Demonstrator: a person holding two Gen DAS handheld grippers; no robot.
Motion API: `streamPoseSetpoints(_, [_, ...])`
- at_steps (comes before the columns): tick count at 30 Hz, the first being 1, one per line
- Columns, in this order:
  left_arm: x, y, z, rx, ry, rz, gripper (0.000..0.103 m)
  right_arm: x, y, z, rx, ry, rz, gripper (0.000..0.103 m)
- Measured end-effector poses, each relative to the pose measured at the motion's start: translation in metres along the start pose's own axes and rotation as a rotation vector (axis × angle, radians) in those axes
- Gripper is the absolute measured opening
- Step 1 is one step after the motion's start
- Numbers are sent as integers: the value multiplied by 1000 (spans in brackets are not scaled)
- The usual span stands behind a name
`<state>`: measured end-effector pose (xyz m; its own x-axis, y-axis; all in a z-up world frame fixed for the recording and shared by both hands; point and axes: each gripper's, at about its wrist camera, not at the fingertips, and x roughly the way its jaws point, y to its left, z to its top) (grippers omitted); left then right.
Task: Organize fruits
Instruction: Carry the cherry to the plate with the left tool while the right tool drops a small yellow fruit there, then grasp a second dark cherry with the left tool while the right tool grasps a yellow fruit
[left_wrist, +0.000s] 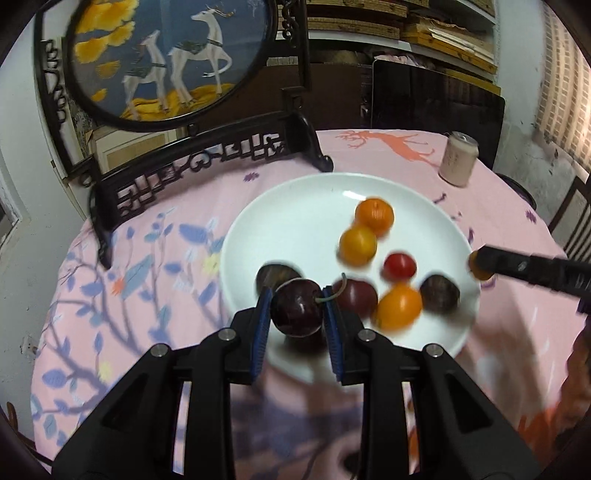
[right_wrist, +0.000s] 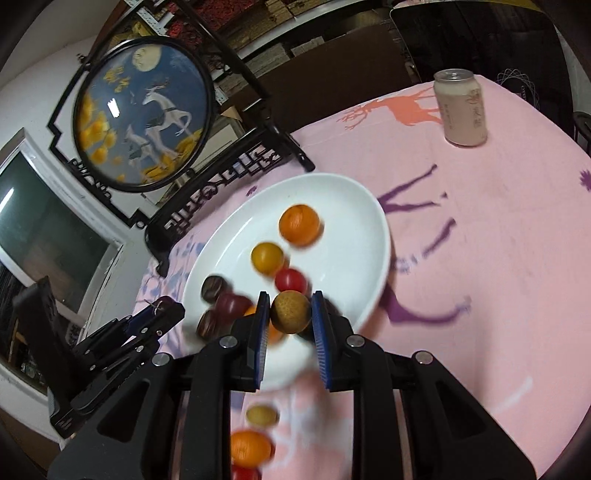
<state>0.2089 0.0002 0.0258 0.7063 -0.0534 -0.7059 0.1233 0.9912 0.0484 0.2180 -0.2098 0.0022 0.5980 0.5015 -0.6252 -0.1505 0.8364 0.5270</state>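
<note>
My left gripper (left_wrist: 296, 308) is shut on a dark red cherry (left_wrist: 296, 311) with a stem, held above the near rim of the white plate (left_wrist: 288, 206). My right gripper (right_wrist: 290, 312) is shut on a brownish-yellow round fruit (right_wrist: 290, 312) above the same plate (right_wrist: 343, 206). On the plate lie an orange (left_wrist: 374, 216), a yellow fruit (left_wrist: 358, 244), a red tomato (left_wrist: 399, 266), another orange fruit (left_wrist: 399, 305), a second cherry (left_wrist: 356, 297) and dark chestnut-like fruits (left_wrist: 439, 294). From the left wrist view the right gripper (left_wrist: 480, 266) enters at the right edge with its fruit.
A pink patterned cloth (right_wrist: 480, 240) covers the table. A drink can (right_wrist: 460, 107) stands at the far right. A dark wooden stand with a round deer picture (left_wrist: 166, 55) sits behind the plate. Loose fruits lie on the cloth near me: yellow (right_wrist: 261, 414), orange (right_wrist: 250, 447).
</note>
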Motion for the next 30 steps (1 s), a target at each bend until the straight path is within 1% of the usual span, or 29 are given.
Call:
streamPoseSetpoints(1, [4, -1, 3, -4, 0, 1, 30, 5, 0, 3, 1, 5, 2, 24])
streamPoseSetpoints(2, [12, -3, 8, -7, 3, 8, 41, 13, -2, 6, 7, 13, 5, 24])
streamPoseSetpoints(3, [16, -4, 10, -8, 1, 14, 58, 18, -3, 8, 10, 14, 6, 25])
streamPoseSetpoints(5, [19, -4, 10, -19, -25, 23, 70, 25, -5, 7, -7, 14, -12, 33])
streamPoseSetpoints(6, [22, -3, 9, -14, -20, 23, 70, 27, -6, 7, -23, 16, -25, 40])
streamPoseSetpoints(7, [24, -2, 8, -8, -10, 20, 70, 26, -8, 7, -40, 4, -39, 43])
streamPoseSetpoints(10, [27, 5, 4, -35, 8, 20, 77, 19, -13, 7, -37, -24, -47, 45])
streamPoseSetpoints(12, [26, 10, 0, -54, 14, 22, 84, 13, -15, 6, -34, -25, -44, 45])
streamPoseSetpoints(14, [23, 15, -5, -68, 11, 41, 90, 7, -16, 2, -35, -33, -49, 50])
streamPoseSetpoints(15, [20, 17, -9, -77, 7, 54, 92, 3, -16, -1, -36, -39, -53, 56])
streamPoseSetpoints(16, [18, 19, -11, -80, 6, 59, 92, 0, -17, -3, -34, -46, -58, 59])
streamPoseSetpoints(20, [2, 24, -28, -92, 1, 99, 95, -9, -19, -14, -21, -48, -59, 59])
streamPoseSetpoints(23, [-13, 24, -44, -73, -11, 117, 97, -17, -18, -24, -20, -45, -51, 59])
streamPoseSetpoints(25, [-23, 22, -56, -55, -14, 129, 98, -25, -16, -32, -24, -52, -51, 62])
streamPoseSetpoints(30, [-43, 15, -82, -23, -4, 124, 101, -41, -17, -56, -15, -52, -50, 65])
